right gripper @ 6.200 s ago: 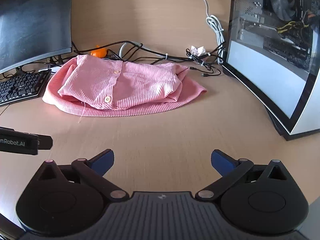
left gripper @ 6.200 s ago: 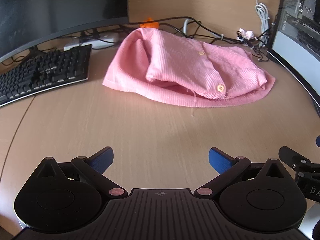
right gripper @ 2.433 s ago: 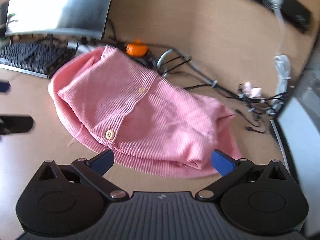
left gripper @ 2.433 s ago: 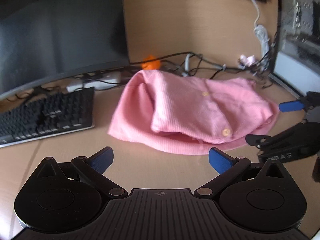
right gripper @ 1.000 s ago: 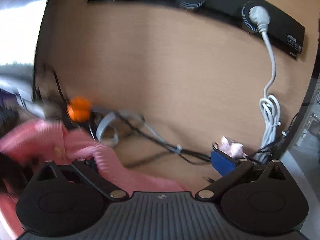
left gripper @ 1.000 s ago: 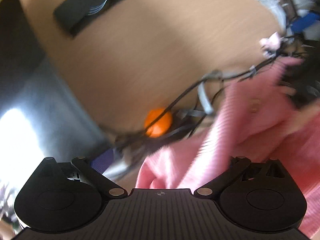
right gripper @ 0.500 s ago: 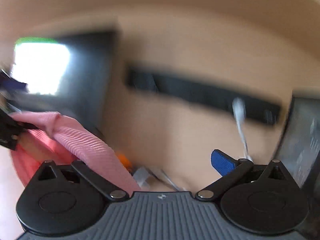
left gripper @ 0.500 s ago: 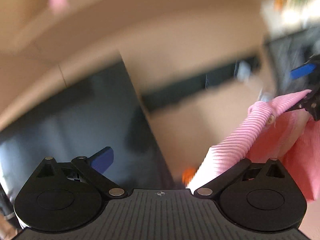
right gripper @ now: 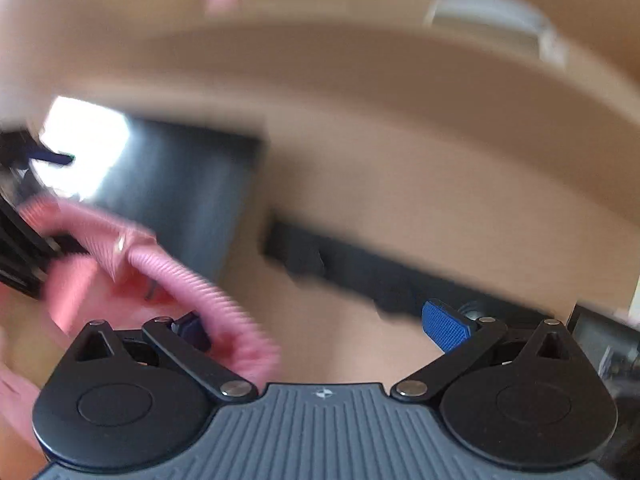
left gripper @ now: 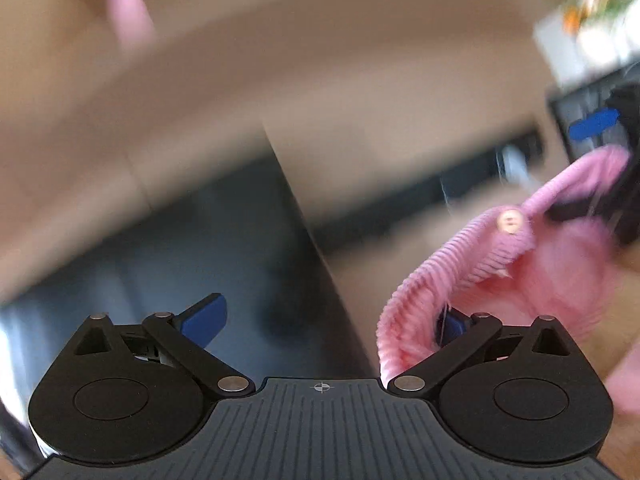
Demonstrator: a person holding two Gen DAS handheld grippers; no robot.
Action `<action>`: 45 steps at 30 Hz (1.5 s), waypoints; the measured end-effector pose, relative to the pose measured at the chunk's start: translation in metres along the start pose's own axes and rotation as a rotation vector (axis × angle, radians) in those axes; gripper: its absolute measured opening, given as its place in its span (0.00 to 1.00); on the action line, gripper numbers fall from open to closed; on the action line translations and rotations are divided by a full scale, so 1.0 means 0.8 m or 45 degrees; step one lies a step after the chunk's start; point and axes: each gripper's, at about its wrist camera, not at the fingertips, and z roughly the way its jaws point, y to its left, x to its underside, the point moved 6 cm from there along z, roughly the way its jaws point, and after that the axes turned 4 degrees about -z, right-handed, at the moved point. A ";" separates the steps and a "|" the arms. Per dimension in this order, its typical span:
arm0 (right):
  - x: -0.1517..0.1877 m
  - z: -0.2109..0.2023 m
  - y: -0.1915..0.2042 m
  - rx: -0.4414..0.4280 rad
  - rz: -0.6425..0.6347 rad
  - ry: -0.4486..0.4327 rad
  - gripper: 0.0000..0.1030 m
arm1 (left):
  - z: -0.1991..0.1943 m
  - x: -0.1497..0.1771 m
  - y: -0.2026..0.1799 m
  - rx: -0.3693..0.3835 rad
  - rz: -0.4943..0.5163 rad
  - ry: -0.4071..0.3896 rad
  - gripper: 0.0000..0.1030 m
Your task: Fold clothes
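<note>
The pink ribbed cardigan (left gripper: 472, 264) is lifted in the air and stretched between both grippers; a round button (left gripper: 509, 221) shows on its edge. In the left wrist view my left gripper (left gripper: 332, 320) has its jaws wide apart, and the cloth hangs over the right fingertip (left gripper: 452, 326). In the right wrist view my right gripper (right gripper: 320, 326) also stands wide apart, with the cardigan (right gripper: 188, 280) draped over its left fingertip (right gripper: 192, 330). Both views are blurred by motion.
Both cameras point up at the wooden wall. A dark monitor (left gripper: 160, 264) fills the left of the left wrist view and shows in the right wrist view (right gripper: 180, 176). A black power strip (right gripper: 360, 268) is mounted on the wall. The other gripper (left gripper: 592, 124) shows at far right.
Both grippers have risen from the desk with the cardigan hooked on their inner fingers. Over the last half second the views tilted slightly higher and the cloth sagged between them.
</note>
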 end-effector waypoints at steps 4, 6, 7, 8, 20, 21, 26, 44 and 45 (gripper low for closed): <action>0.073 0.114 0.002 -0.051 0.100 0.329 1.00 | 0.059 0.094 -0.007 0.146 -0.162 0.414 1.00; 0.087 0.093 -0.014 -0.069 0.188 0.308 1.00 | 0.043 0.129 -0.012 0.167 -0.101 0.453 1.00; 0.094 0.086 -0.020 -0.036 0.187 0.322 1.00 | 0.035 0.146 -0.015 0.177 -0.071 0.472 1.00; 0.102 0.082 -0.020 -0.012 0.160 0.353 1.00 | 0.023 0.159 -0.020 0.215 -0.039 0.494 1.00; 0.254 0.128 0.036 0.176 -0.359 0.844 1.00 | -0.048 0.239 -0.041 0.375 0.094 0.672 1.00; 0.252 0.132 0.010 0.350 -0.441 0.837 1.00 | -0.053 0.245 -0.041 0.376 0.118 0.680 1.00; 0.202 0.111 -0.066 0.614 -0.219 0.688 1.00 | -0.065 0.272 -0.055 0.407 0.219 0.737 1.00; 0.235 0.093 0.146 -0.319 0.414 0.681 1.00 | 0.022 0.252 0.143 -0.444 0.249 0.693 1.00; 0.234 0.082 0.139 -0.302 0.390 0.672 1.00 | 0.012 0.257 0.139 -0.420 0.248 0.692 1.00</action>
